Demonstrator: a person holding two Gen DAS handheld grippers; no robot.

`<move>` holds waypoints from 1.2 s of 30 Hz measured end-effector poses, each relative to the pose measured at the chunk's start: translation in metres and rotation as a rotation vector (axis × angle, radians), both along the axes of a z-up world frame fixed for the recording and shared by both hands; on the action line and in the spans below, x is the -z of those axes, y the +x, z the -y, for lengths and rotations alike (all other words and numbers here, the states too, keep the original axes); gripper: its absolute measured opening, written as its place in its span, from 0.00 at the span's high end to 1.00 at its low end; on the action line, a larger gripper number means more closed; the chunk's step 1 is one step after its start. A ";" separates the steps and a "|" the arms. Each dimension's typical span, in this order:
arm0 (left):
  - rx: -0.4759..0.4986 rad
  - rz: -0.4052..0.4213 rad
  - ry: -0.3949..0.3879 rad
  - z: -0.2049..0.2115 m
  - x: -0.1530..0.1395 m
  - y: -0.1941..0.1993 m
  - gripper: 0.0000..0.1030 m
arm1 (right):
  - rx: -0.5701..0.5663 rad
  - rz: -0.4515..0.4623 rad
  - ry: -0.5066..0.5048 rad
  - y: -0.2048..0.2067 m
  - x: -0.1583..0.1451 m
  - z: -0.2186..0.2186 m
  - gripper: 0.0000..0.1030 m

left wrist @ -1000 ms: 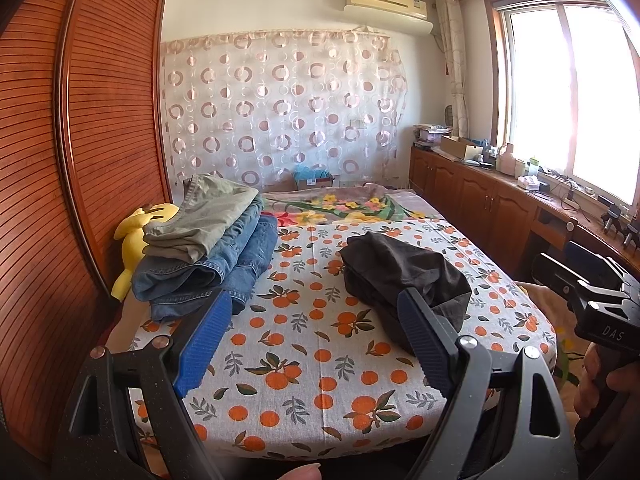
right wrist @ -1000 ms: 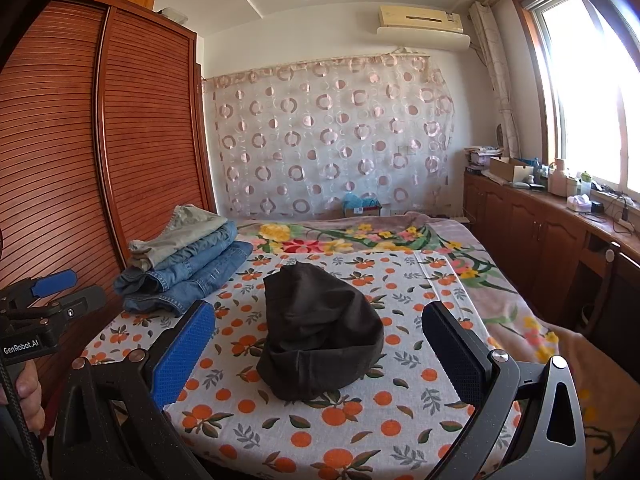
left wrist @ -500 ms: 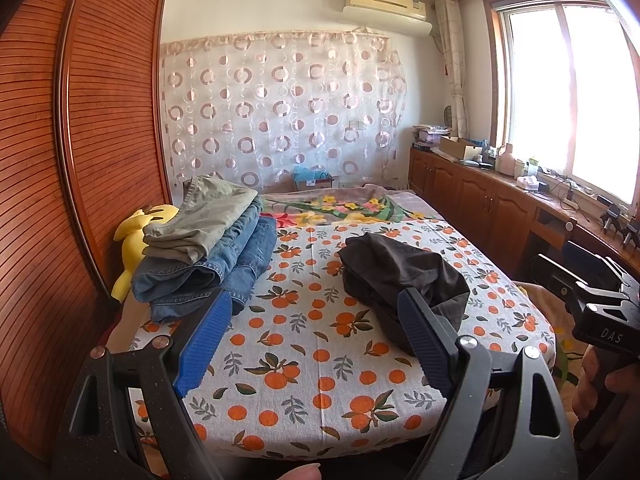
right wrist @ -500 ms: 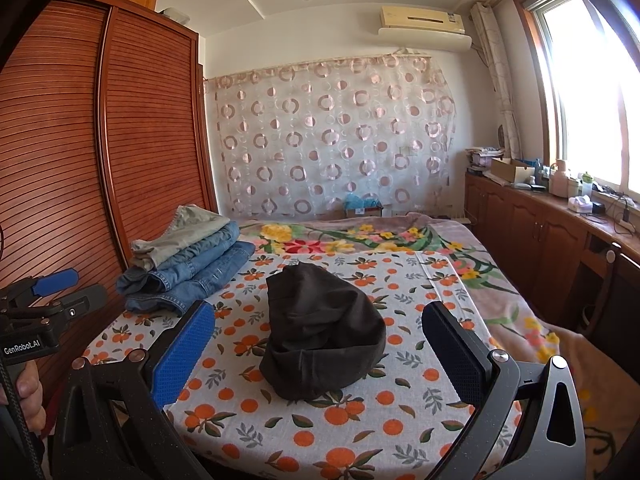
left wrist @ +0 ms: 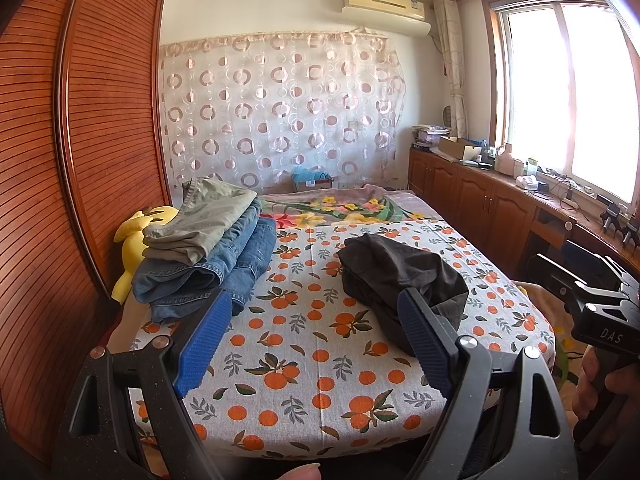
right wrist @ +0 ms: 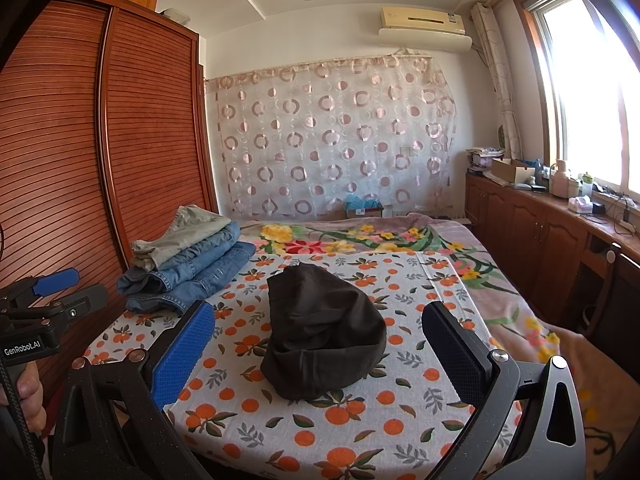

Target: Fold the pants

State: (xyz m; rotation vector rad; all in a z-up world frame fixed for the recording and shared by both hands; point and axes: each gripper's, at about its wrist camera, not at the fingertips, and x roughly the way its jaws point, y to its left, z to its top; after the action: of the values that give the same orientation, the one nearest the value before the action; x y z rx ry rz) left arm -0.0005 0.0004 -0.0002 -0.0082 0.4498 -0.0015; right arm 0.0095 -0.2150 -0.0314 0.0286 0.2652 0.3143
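- Dark pants (right wrist: 324, 328) lie in a crumpled heap on the bed (right wrist: 360, 432), centre of the right wrist frame, squarely in the gap between the right gripper (right wrist: 320, 356) jaws and beyond their tips.
- In the left wrist frame the same pants (left wrist: 400, 276) sit right of centre; the right-hand blue pad (left wrist: 420, 340) overlaps the heap's near edge. So the heap lies right of the left gripper (left wrist: 312, 340) axis.
- Both pairs of jaws are spread wide, nothing between them, neither touching cloth.
- Long axis: heap runs near-to-far in the right view, narrow end far, wide rolled end near. Waistband and leg ends can't be told apart.
- Judgement: right gripper is lined up better and looks nearer; left needs to swing right to reach the heap.
- Stack of folded jeans (right wrist: 188, 268) sits left-centre in the right view, well apart from the heap; should not interfere.
- Likely next: grab the near edge and spread the pants flat before any fold.
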 end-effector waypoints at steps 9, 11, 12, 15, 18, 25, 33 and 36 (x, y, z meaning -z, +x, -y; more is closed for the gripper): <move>0.001 0.001 0.001 0.000 0.000 0.000 0.17 | 0.000 0.000 0.000 0.000 0.000 0.000 0.00; 0.000 0.000 0.001 0.000 0.000 0.000 0.17 | 0.000 0.000 -0.001 0.000 0.000 0.000 0.00; 0.000 0.001 0.000 0.000 0.000 0.000 0.17 | 0.000 0.000 0.000 0.000 0.000 0.000 0.00; 0.001 0.001 0.001 0.000 0.000 0.000 0.17 | 0.000 0.000 0.000 0.000 0.000 0.000 0.00; 0.000 0.002 0.001 0.000 0.000 0.000 0.17 | 0.000 -0.001 -0.001 0.000 0.000 0.000 0.00; 0.000 -0.003 0.002 0.006 -0.009 -0.005 0.17 | 0.000 -0.003 -0.001 -0.001 0.000 -0.001 0.00; 0.007 -0.035 -0.008 0.006 0.003 0.006 0.17 | -0.004 -0.024 -0.009 0.005 0.004 0.000 0.00; 0.017 -0.062 -0.019 0.000 0.013 0.014 0.17 | -0.012 -0.047 -0.012 0.011 0.007 0.004 0.00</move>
State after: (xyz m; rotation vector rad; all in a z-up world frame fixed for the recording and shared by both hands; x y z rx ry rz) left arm 0.0140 0.0004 -0.0134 -0.0232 0.5120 -0.0226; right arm 0.0206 -0.2193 -0.0389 0.0223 0.3141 0.3239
